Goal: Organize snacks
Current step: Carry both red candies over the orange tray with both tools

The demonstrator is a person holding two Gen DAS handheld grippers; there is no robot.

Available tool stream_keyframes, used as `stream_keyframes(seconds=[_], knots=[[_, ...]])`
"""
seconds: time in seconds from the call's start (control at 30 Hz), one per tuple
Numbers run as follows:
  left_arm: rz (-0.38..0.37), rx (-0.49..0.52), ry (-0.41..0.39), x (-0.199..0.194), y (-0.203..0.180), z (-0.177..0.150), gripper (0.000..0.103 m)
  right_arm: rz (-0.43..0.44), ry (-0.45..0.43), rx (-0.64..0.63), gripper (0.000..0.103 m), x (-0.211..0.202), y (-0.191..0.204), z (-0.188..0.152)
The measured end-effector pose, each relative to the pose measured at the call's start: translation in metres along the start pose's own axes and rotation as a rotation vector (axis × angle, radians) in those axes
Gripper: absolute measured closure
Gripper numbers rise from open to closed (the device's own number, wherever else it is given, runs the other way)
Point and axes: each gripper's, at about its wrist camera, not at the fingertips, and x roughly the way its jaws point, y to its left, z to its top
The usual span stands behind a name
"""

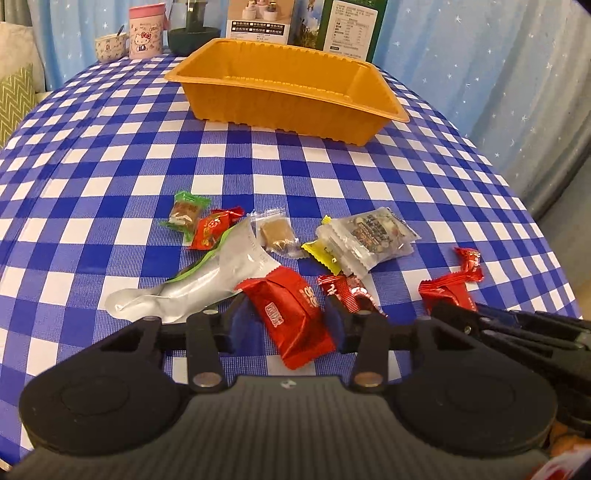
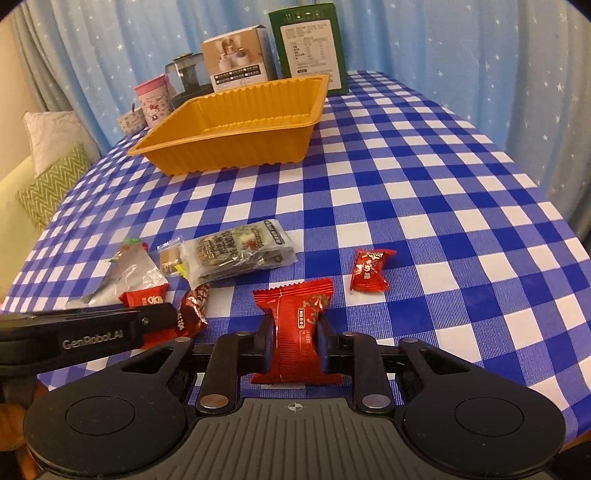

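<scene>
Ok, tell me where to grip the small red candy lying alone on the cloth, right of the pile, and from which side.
Take the small red candy across its plump middle, coming down from above. It lies flat on the checked tablecloth with thin crimped ends at top and bottom, so those would likely slip or fold. It sits apart from the other snacks, leaving room for a finger on each long side.

pink mug (image 1: 146,31) | small bowl (image 1: 110,46) | green box (image 2: 308,48) | cushions (image 2: 55,184)
</scene>
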Motion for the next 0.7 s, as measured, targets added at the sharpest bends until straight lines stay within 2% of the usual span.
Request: stream_keyframes(seconds=[0.1, 0.2, 0.5, 0.7], knots=[[-0.004, 0.002, -0.008, -0.003, 0.002, -0.003, 0.066, 0.003, -0.003, -0.004, 0.080, 0.000, -0.001, 0.000], [0.000, 0.011, -0.018, -0.009, 0.005, -0.005, 0.074, 0.004, -0.005, -0.007, 0.080, -0.001, -0.002, -0.001], [-0.018, 0.020, -0.042, -0.031, 0.010, -0.007, 0.075, 0.004, -0.042, -0.011, 0.080, -0.014, -0.002, 0.002], [-0.038, 0.012, -0.093, -0.051, 0.012, 0.013, 0.075, 0.016, -0.086, -0.008, 0.080, -0.027, 0.003, 0.014]])
